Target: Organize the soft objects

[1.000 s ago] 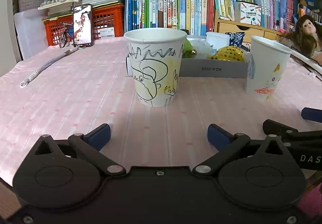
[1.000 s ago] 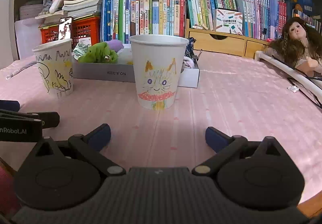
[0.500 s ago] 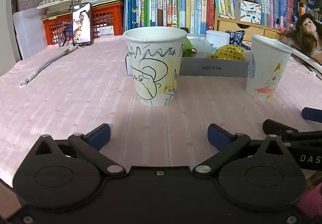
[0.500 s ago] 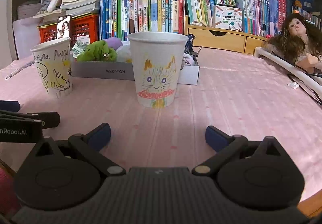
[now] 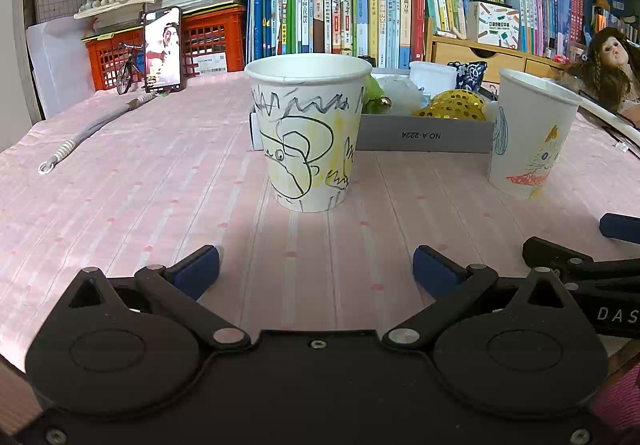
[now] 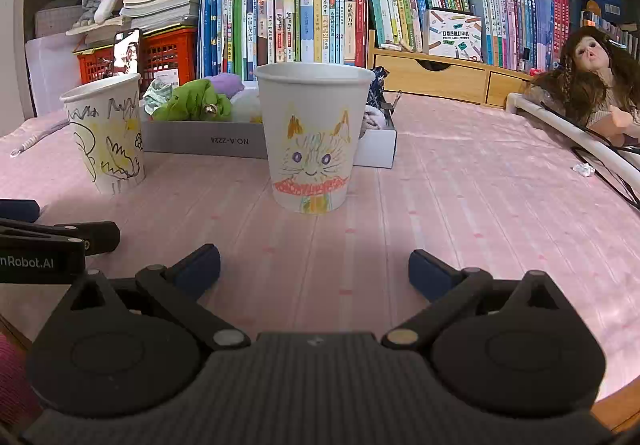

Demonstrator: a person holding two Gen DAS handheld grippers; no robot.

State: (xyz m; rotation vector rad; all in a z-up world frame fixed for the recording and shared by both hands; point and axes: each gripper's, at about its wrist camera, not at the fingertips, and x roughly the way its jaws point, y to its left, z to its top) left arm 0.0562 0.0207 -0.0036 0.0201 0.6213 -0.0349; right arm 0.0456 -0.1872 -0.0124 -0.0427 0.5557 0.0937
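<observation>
A grey cardboard box (image 5: 424,133) (image 6: 200,141) stands on the pink tablecloth and holds several soft objects: a green one (image 6: 196,105), a purple one (image 6: 226,82), a white fluffy one (image 5: 400,89) and a yellow sequined one (image 5: 456,105). A paper cup with a black and yellow drawing (image 5: 308,137) (image 6: 106,133) stands before my left gripper (image 5: 316,271). A paper cup with a cat drawing (image 6: 312,141) (image 5: 528,133) stands before my right gripper (image 6: 314,269). Both grippers are open and empty, low over the cloth.
A bookshelf (image 5: 360,5), red crates (image 5: 208,37) and a wooden drawer unit (image 6: 436,73) line the back. A phone (image 5: 162,49) stands at back left, a cord (image 5: 92,129) lies on the cloth. A doll (image 6: 592,85) lies at the right edge.
Both views have dipped very slightly; the cups and box have not moved. Both grippers stay open.
</observation>
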